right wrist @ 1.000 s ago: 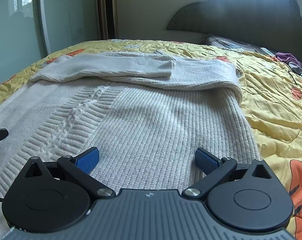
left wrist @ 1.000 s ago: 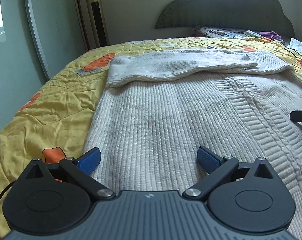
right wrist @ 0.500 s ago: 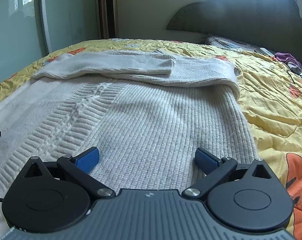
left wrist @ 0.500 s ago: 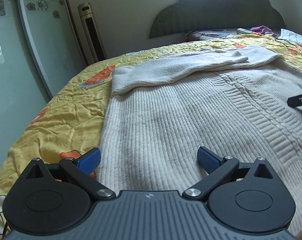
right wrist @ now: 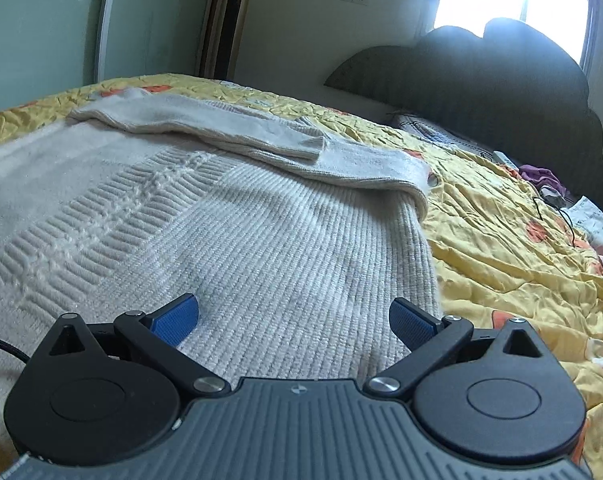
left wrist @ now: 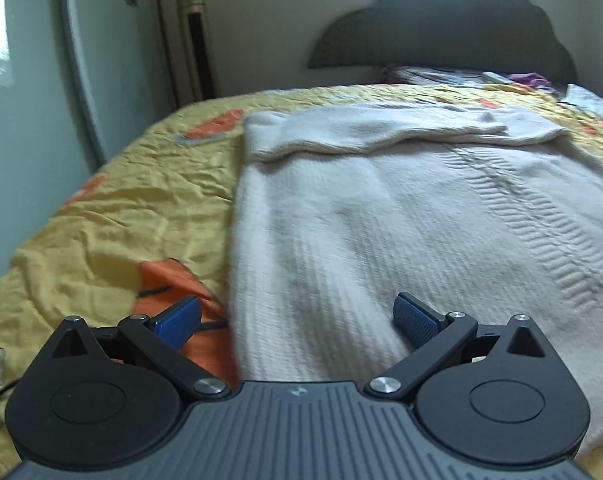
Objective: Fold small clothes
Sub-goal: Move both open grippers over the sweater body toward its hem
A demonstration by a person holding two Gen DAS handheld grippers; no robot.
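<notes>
Left wrist view: our left gripper [left wrist: 297,316] hangs w/ jaws spread wide, empty, straddling the near left edge of the cream ribbed knit sweater [left wrist: 401,220], which lies flat on the yellow quilted bedspread with orange prints [left wrist: 113,216]. Its sleeves are already folded across the far end (near the dark scalloped headboard [right wrist: 481,76]). Right gripper [right wrist: 293,316] is likewise wide apart, holding nothing, over the near right edge. We judge we're lining up on the hem corners; next we'd need to lower, pinch both corners, then carry the hem fwd toward the sleeves.
</notes>
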